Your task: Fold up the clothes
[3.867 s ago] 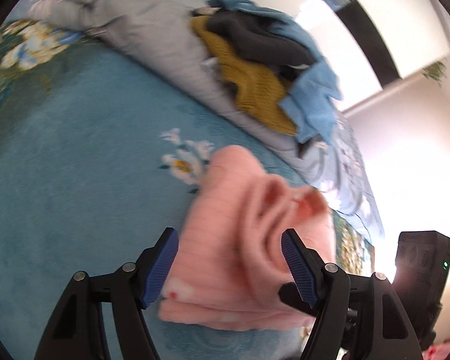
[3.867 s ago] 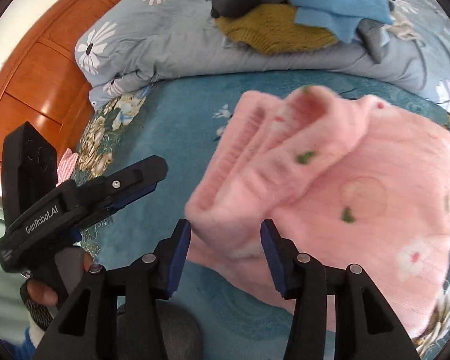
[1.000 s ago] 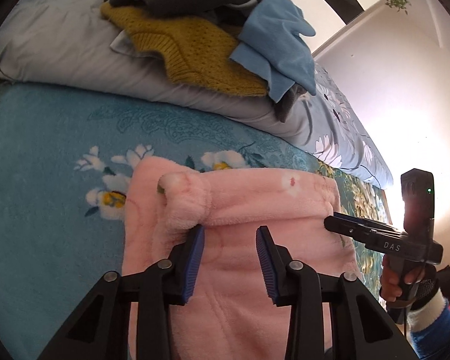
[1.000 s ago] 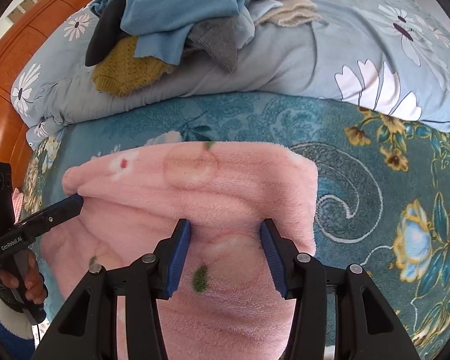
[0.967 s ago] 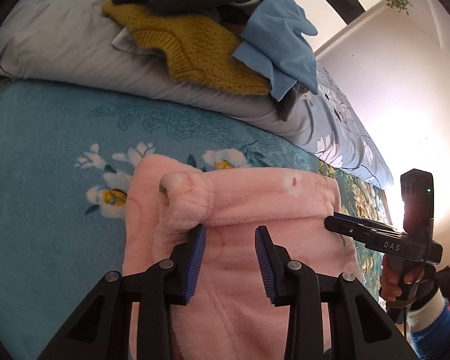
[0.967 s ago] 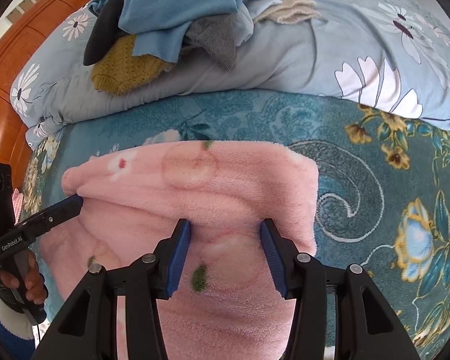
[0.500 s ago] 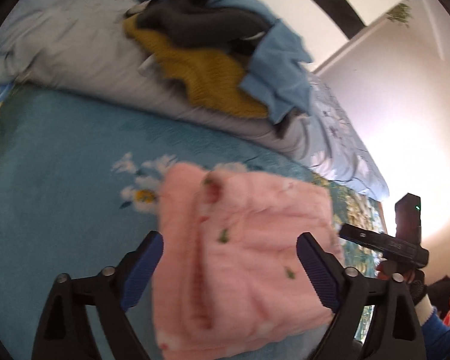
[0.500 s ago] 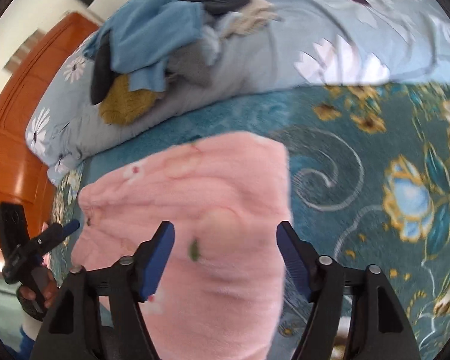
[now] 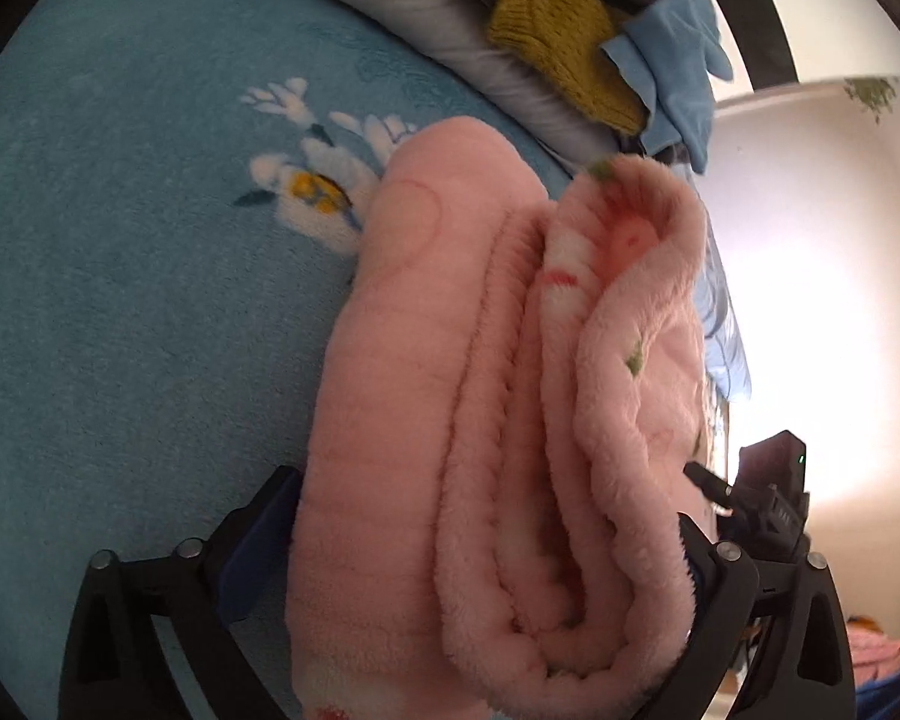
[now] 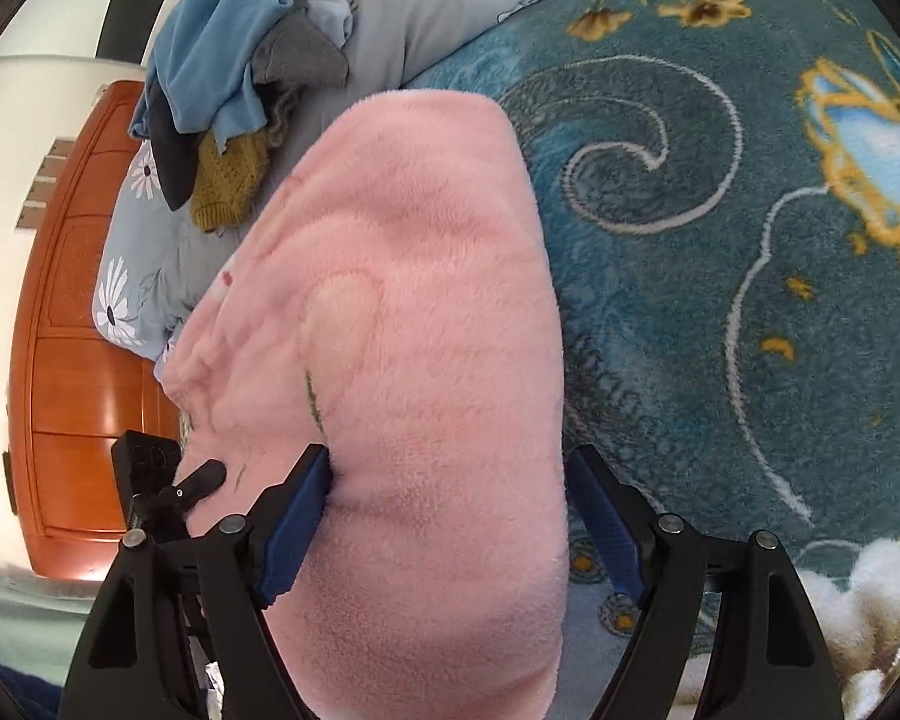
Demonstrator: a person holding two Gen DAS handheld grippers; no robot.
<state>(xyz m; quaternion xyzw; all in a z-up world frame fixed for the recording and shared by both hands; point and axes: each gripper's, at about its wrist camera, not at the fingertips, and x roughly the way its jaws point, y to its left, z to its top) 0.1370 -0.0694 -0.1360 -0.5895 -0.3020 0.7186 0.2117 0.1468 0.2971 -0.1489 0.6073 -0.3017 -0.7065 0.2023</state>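
You have both grippers, left (image 9: 480, 570) and right (image 10: 450, 516), spread wide around the folded pink fleece garment (image 10: 414, 360) on the teal floral blanket (image 10: 690, 240), likely bracketing the bundle to lift it whole.

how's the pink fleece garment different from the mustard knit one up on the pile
The pink fleece garment is folded into a thick bundle between the open jaws of both grippers, left gripper and right gripper; the mustard knit lies crumpled, partly under a blue garment. The pink one is plush with small printed motifs; the mustard one is plain, open-stitch knit. The pink one sits on the teal blanket, the mustard one on the grey duvet. Both are soft clothing.
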